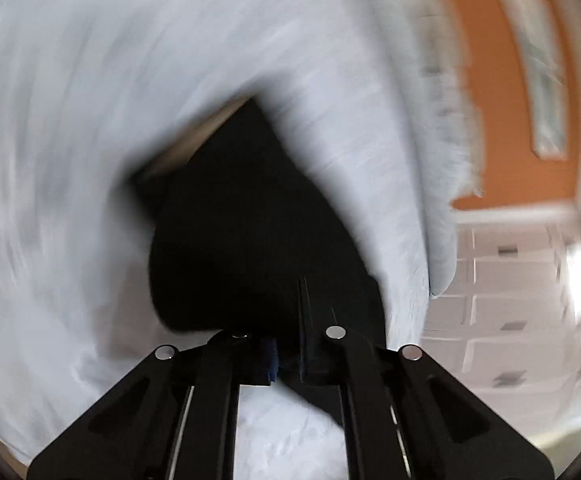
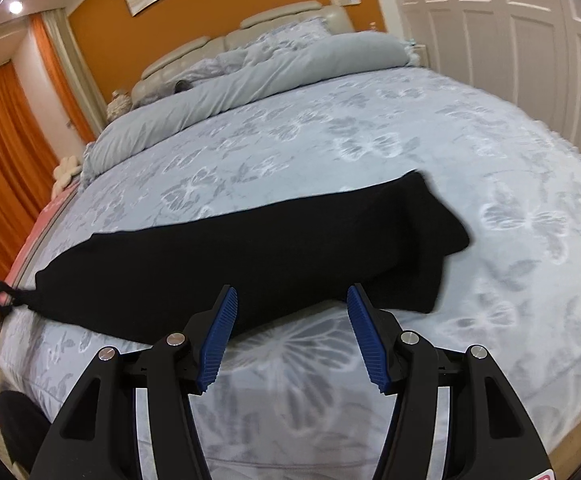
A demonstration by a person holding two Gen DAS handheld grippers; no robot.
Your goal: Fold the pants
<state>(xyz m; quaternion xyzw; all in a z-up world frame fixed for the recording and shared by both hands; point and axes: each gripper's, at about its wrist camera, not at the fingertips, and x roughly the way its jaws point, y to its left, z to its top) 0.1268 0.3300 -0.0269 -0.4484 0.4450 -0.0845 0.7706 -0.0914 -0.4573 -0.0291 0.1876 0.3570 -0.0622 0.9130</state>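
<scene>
Left gripper (image 1: pixel 286 356) clamped shut on black pants (image 2: pixel 250 256), view blurred. Right gripper (image 2: pixel 290 336) half open, empty, at pants' near edge on bed (image 2: pixel 370 128).

Open bedspread (image 2: pixel 330 128) all around the pants (image 2: pixel 250 248); rolled duvet (image 2: pixel 250 76) and pillows (image 2: pixel 290 36) well beyond, wardrobe doors (image 2: pixel 490 20) off right.

L gripper (image 1: pixel 290 354) jaws clamped tight, R gripper (image 2: pixel 292 300) jaws apart, empty
</scene>
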